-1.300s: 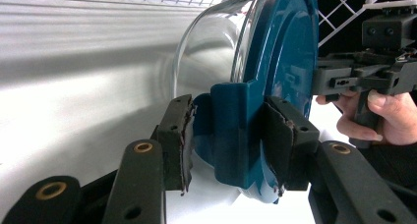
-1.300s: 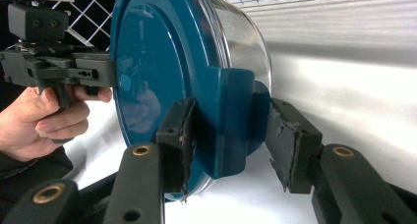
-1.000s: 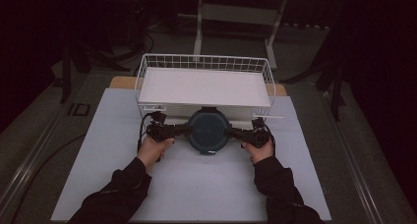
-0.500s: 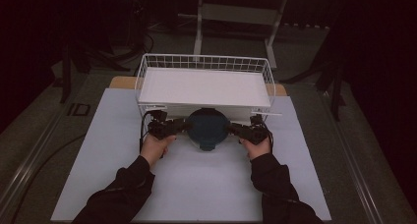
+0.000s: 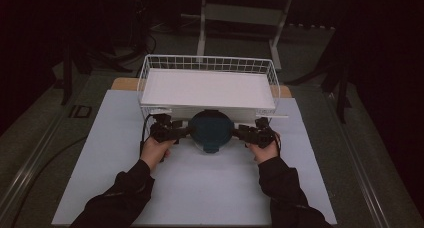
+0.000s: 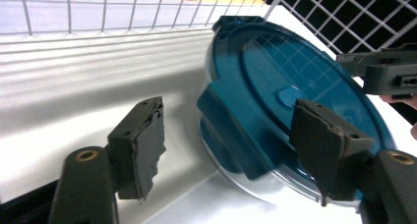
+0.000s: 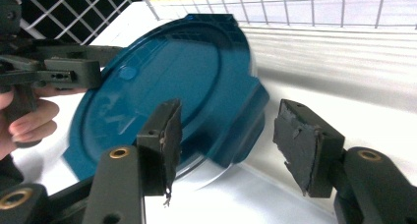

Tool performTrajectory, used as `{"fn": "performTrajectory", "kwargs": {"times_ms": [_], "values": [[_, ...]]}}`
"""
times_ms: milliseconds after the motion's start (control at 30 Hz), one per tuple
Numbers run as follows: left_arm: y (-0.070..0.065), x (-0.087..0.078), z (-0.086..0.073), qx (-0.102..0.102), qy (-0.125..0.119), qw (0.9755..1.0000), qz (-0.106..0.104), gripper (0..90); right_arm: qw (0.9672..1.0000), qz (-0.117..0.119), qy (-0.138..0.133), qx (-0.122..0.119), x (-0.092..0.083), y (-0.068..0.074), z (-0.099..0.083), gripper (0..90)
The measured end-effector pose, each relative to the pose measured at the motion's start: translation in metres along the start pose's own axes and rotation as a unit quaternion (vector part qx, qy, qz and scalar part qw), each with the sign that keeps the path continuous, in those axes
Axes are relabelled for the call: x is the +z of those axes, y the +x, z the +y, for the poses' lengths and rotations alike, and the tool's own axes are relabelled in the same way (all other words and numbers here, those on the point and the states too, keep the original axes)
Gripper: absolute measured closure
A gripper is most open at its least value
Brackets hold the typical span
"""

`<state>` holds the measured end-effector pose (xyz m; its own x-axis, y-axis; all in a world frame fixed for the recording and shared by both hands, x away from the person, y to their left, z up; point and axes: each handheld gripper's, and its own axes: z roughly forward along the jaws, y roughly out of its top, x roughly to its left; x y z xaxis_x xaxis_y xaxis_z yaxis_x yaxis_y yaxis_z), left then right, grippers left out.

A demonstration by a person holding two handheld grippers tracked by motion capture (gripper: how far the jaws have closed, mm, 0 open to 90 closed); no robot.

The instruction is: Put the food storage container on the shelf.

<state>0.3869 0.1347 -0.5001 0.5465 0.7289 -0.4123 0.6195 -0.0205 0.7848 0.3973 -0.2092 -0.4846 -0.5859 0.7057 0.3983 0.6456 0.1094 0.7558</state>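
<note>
Both tools, left tool (image 5: 186, 132) and right tool (image 5: 238, 132), just opening, unclamped beside tilted blue-lidded container (image 5: 211, 130).

— What's between your hands? 
— A round dark-teal lidded container (image 5: 212, 130), propped tilted against the front of the white wire basket (image 5: 150, 70), its lower edge on the pale mat (image 5: 200, 188). 
— And your grippers? 
— Your left gripper (image 5: 185, 132) and right gripper (image 5: 237, 132) sit at its two sides, level and pointing inward; their jaws have just been opening. The grip itself is too small to judge.
</note>
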Motion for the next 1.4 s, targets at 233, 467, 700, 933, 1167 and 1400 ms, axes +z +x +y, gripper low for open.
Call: {"fn": "performTrajectory", "kwargs": {"times_ms": [233,467,700,933,1167,1400], "values": [[-0.012,-0.019,-0.004,0.039,-0.012,0.9981,-0.047,13.3,0.9994,-0.005,0.005,-0.035,-0.015,0.014,-0.007,42.2],[-0.034,-0.042,-0.008,0.092,0.0,0.9949,-0.042,0.2,0.9982,0.019,0.0,-0.057,-0.033,0.039,-0.012,46.2],[-0.046,-0.061,-0.016,0.098,-0.007,0.993,-0.065,0.1,0.9956,0.057,0.019,-0.072,-0.028,0.066,-0.026,68.1],[-0.049,-0.071,-0.032,0.104,-0.016,0.9922,-0.066,0.2,0.9904,0.072,0.073,-0.093,-0.002,0.084,-0.042,89.9],[-0.048,-0.069,-0.047,0.109,-0.018,0.9918,-0.064,0.1,0.9915,0.046,0.085,-0.087,0.019,0.086,-0.046,90.0],[-0.049,-0.069,-0.051,0.117,-0.023,0.9909,-0.063,0.2,0.9932,0.029,0.082,-0.077,0.029,0.078,-0.041,90.0]]}}
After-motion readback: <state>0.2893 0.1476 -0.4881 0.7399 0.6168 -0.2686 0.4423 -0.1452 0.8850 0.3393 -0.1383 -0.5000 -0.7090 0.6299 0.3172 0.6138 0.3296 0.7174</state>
